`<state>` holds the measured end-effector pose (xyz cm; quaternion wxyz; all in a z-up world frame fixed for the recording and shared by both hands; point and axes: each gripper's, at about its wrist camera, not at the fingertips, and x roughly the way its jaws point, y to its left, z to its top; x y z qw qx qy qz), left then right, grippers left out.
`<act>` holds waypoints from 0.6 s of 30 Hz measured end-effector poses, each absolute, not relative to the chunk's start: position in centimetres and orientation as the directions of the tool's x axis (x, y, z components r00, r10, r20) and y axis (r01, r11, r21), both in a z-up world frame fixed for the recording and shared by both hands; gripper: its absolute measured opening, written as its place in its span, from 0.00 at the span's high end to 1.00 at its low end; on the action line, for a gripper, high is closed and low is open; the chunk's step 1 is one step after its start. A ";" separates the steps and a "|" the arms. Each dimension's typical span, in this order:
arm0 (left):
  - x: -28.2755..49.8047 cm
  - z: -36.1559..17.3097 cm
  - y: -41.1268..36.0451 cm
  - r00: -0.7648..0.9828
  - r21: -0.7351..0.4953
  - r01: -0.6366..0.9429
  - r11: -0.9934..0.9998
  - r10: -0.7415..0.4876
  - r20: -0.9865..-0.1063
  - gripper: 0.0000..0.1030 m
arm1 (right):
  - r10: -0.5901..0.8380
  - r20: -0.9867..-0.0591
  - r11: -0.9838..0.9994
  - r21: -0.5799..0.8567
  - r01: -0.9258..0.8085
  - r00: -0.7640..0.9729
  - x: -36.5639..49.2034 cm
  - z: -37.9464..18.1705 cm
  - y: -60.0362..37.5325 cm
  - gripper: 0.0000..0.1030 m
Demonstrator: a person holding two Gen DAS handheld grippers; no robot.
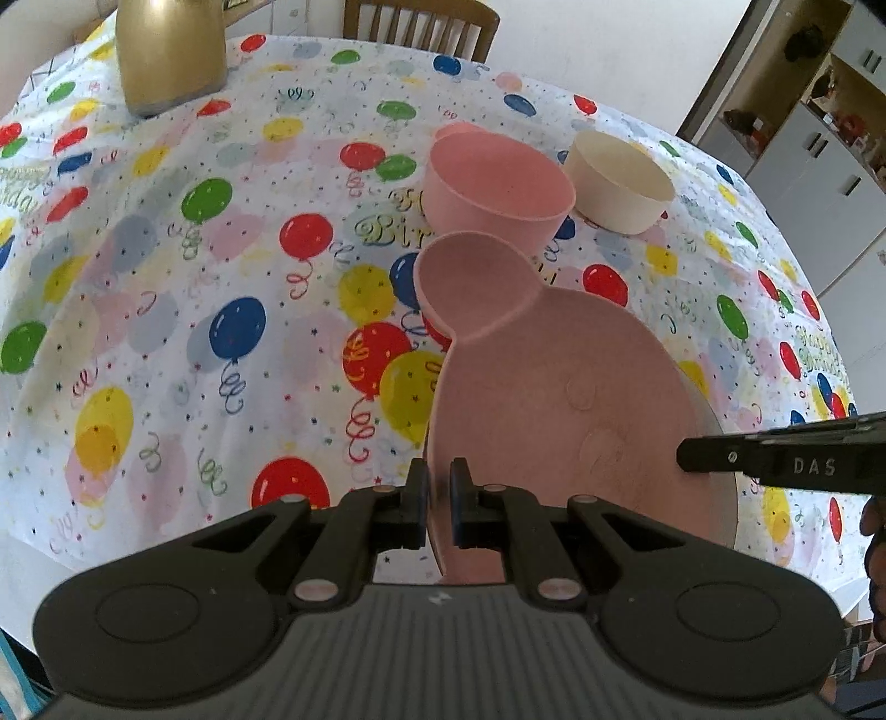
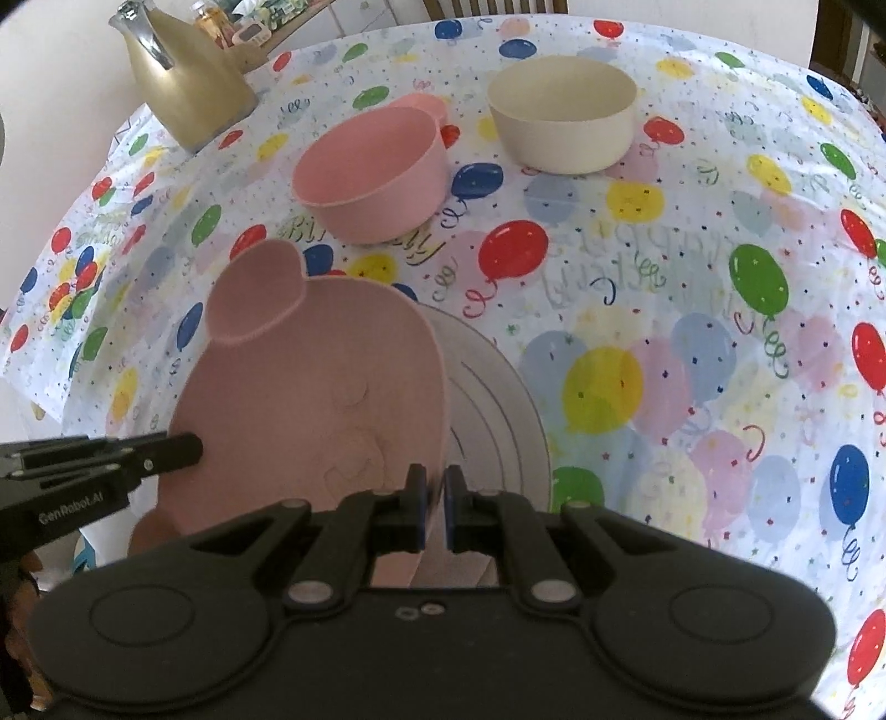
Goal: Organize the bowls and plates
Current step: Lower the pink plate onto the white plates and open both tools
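Note:
A pink bear-shaped plate (image 1: 554, 399) with round ears hangs tilted just above the table, held from both sides. My left gripper (image 1: 439, 493) is shut on its left rim, and it shows again as the left gripper (image 2: 194, 447) at the plate's far side in the right wrist view. My right gripper (image 2: 434, 501) is shut on the right rim of the pink plate (image 2: 310, 387); its tip, the right gripper (image 1: 684, 458), enters from the right. A grey plate (image 2: 498, 399) lies flat under the pink one. A pink bowl (image 2: 371, 177) and a cream bowl (image 2: 562, 122) stand beyond.
A balloon-print tablecloth (image 1: 166, 277) covers the table. A gold jug (image 1: 169, 50) stands at the far left, with a wooden chair (image 1: 421, 22) behind the table and cupboards (image 1: 803, 127) to the far right. The pink bowl (image 1: 498, 183) and cream bowl (image 1: 620, 183) stand close together.

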<state>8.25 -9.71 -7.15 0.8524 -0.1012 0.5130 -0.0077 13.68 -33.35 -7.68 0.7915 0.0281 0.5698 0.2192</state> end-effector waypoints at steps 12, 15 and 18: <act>8.3 -7.4 -10.8 0.446 -0.157 -0.080 0.984 -0.106 -0.889 0.93 | 0.384 -0.892 0.904 0.311 -0.292 0.239 13.7 -8.5 -34.0 0.94; 8.3 -7.5 -11.0 0.445 -0.157 -0.086 0.984 -0.103 -0.889 0.93 | 0.384 -0.893 0.905 0.314 -0.289 0.233 13.8 -8.7 -34.1 0.91; 8.4 -7.5 -11.0 0.442 -0.159 -0.093 0.983 -0.102 -0.891 0.93 | 0.383 -0.896 0.903 0.311 -0.295 0.226 13.7 -8.8 -34.0 0.87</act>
